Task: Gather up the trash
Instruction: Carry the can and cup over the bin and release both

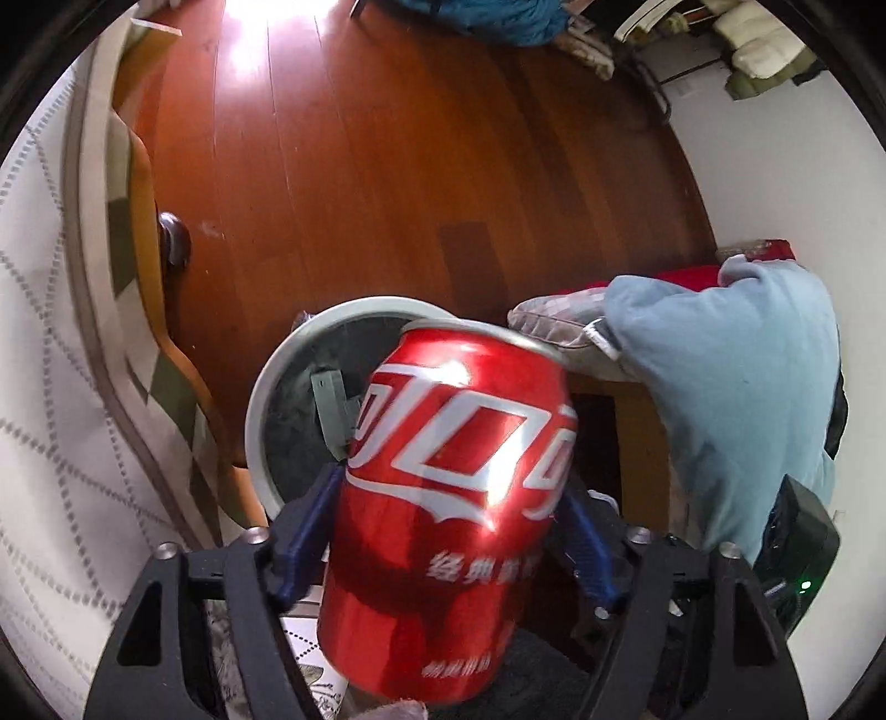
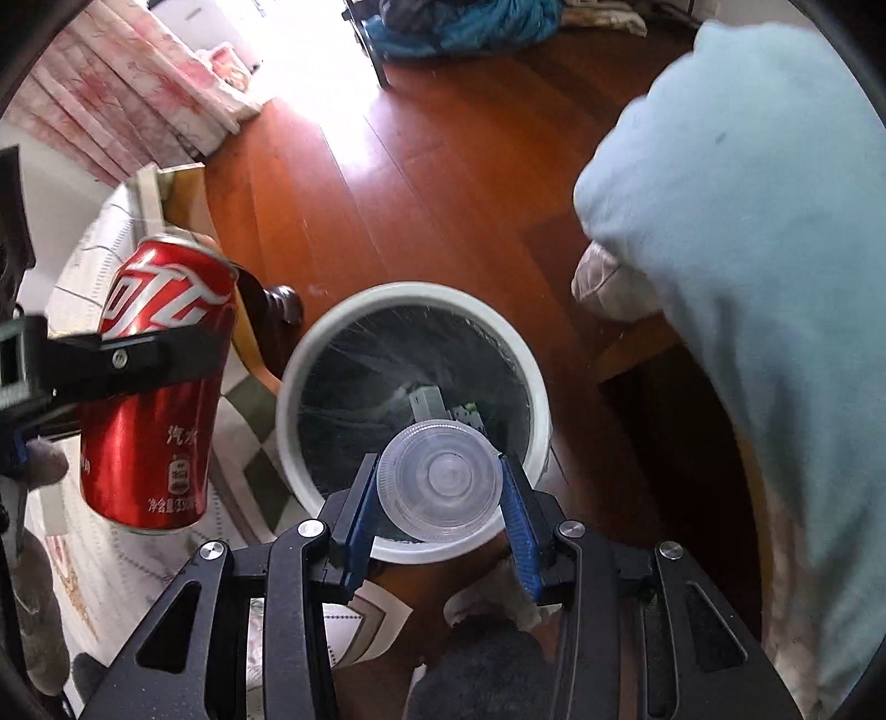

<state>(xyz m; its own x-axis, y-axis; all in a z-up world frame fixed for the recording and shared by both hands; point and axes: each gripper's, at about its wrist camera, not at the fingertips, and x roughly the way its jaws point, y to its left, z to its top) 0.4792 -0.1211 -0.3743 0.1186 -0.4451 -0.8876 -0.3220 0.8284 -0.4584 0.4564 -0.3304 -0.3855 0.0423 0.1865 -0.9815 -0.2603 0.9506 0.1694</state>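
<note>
My left gripper (image 1: pixel 451 493) is shut on a red cola can (image 1: pixel 454 498) and holds it tilted in the air, near the rim of a white trash bin (image 1: pixel 266 399) lined with a black bag. In the right wrist view the can (image 2: pixel 155 387) hangs left of the bin (image 2: pixel 310 343), gripped by the left gripper's black finger (image 2: pixel 127 360). My right gripper (image 2: pixel 440 482) is shut on a clear plastic cup (image 2: pixel 437 479) and holds it over the near side of the bin's opening. Some grey and green trash (image 2: pixel 437 407) lies inside the bin.
The bin stands on a red-brown wood floor (image 1: pixel 387 166). A quilted bed with a wooden frame (image 1: pixel 149 277) is at the left. A wooden stool with a cushion (image 1: pixel 570 327) draped in light blue cloth (image 1: pixel 736 399) is at the right. Blue fabric (image 2: pixel 470 22) lies at the far end.
</note>
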